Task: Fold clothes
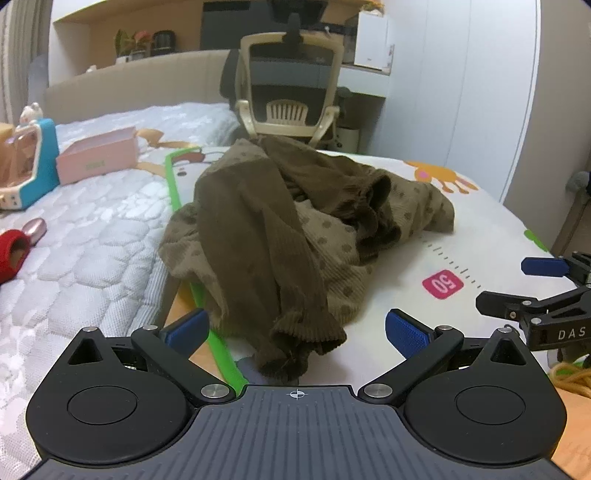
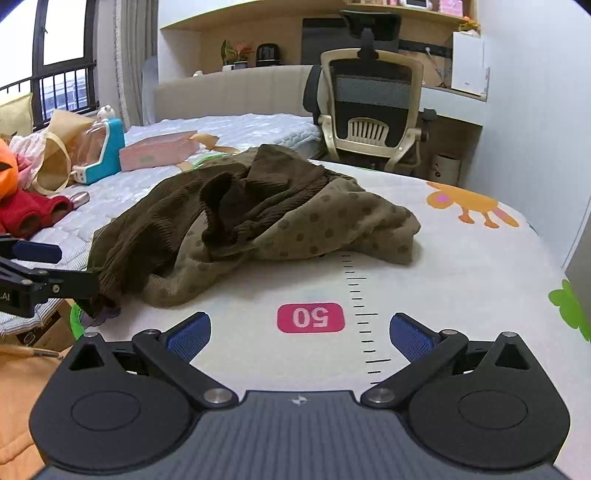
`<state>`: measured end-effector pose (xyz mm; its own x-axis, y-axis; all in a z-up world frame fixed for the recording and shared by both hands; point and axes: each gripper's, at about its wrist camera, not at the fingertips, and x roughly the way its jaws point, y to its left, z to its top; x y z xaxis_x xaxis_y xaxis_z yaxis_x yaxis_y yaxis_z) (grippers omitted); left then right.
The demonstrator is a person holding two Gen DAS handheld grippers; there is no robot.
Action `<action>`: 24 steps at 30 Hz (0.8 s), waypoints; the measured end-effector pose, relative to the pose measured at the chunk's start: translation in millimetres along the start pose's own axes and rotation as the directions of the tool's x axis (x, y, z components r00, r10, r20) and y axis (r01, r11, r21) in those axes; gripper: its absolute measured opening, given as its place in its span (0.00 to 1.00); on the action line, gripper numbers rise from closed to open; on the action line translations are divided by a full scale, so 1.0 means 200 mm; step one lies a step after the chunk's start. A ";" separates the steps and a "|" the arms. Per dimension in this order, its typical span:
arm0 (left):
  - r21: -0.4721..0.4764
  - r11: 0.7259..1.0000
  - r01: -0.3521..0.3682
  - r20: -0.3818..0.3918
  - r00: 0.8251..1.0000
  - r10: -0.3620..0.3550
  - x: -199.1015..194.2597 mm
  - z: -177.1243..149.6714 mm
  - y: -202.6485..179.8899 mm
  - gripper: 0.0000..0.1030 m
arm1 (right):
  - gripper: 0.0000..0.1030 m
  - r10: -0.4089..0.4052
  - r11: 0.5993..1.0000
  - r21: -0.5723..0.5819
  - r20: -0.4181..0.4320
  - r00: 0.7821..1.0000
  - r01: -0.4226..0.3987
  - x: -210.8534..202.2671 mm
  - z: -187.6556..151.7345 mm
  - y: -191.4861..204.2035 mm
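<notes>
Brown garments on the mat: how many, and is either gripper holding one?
1 visible: a crumpled brown garment in a heap mid-mat; more could hide inside. Left gripper straddles its near cuff, open; right gripper open over bare mat.

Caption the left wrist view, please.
Open left claw poised over a crumpled brown garment on the mat.

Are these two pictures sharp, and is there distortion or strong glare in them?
Left wrist view: the brown garment is slightly soft and straight room lines bow from the fisheye. Right wrist view: the garment is sharper, the window is blown out white, and the corners are dark in both.
</notes>
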<state>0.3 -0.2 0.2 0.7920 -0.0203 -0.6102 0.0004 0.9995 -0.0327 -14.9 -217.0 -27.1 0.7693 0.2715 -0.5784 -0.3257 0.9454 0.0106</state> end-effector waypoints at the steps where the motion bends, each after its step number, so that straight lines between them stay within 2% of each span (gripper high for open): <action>1: -0.003 1.000 0.000 0.003 1.000 0.000 0.00 0.00 0.00 1.00 | 1.00 -0.002 1.000 0.001 0.001 1.000 0.002 0.00 0.00 0.00; 5: -0.011 1.000 0.003 0.007 1.000 -0.003 0.03 0.04 -0.04 1.00 | 1.00 -0.009 1.000 -0.018 0.010 1.000 0.009 0.01 0.00 0.01; 7: -0.031 0.999 0.025 0.004 1.000 -0.025 0.05 0.01 0.00 1.00 | 1.00 -0.005 1.000 -0.020 0.023 1.000 0.005 0.01 -0.01 0.02; 13: -0.028 0.999 0.026 0.019 0.999 -0.025 0.04 -0.07 0.01 1.00 | 1.00 -0.002 1.000 -0.016 0.013 1.000 0.002 0.01 0.00 0.03; 24: -0.028 0.999 0.025 0.013 1.000 -0.025 0.05 -0.10 0.00 1.00 | 1.00 -0.003 1.000 -0.010 0.006 1.000 0.003 0.02 0.00 0.02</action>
<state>-5.0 -1.9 -21.9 0.7993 -0.0447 -0.5992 0.0034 0.9975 -0.0700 -13.4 -212.9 -30.0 0.7734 0.2694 -0.5738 -0.3285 0.9445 0.0007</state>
